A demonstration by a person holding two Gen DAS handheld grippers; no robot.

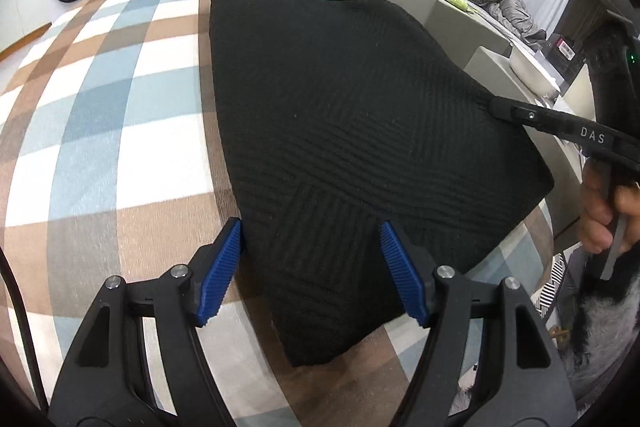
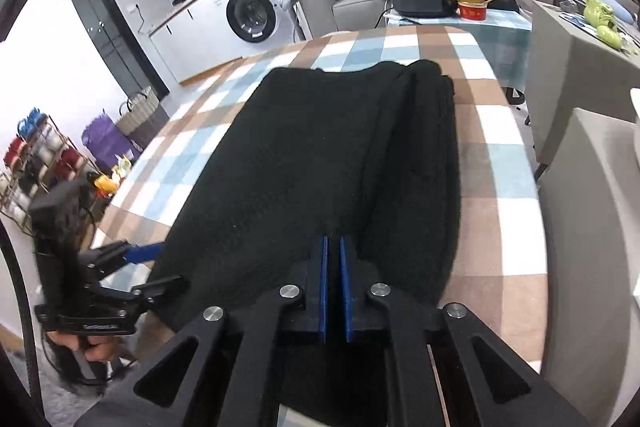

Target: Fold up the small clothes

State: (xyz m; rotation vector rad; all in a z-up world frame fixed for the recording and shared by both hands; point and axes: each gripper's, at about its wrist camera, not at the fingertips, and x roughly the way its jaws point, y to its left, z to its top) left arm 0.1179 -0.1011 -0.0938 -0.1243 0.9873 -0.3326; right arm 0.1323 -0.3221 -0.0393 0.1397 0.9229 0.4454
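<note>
Black knit garment point(image 1: 360, 131) lies flat on the checked worktop point(image 1: 120, 131) | right gripper point(image 2: 334, 291) clenched on its near edge, apparently to lift a fold | left gripper point(image 1: 312, 271) released, straddling a corner, poised to grip.

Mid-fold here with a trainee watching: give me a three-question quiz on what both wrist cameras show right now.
1. True or false: the left claw is open, its blue pads straddling the near edge of the black knit garment.
2. Multiple choice: the right claw is (a) wide open above the cloth, (b) shut on the garment, (c) out of view.
3. Fill in: the garment lies on a ____ tablecloth.

Key: 1 true; 2 b; 3 plaid (brown, blue and white checks).
</note>
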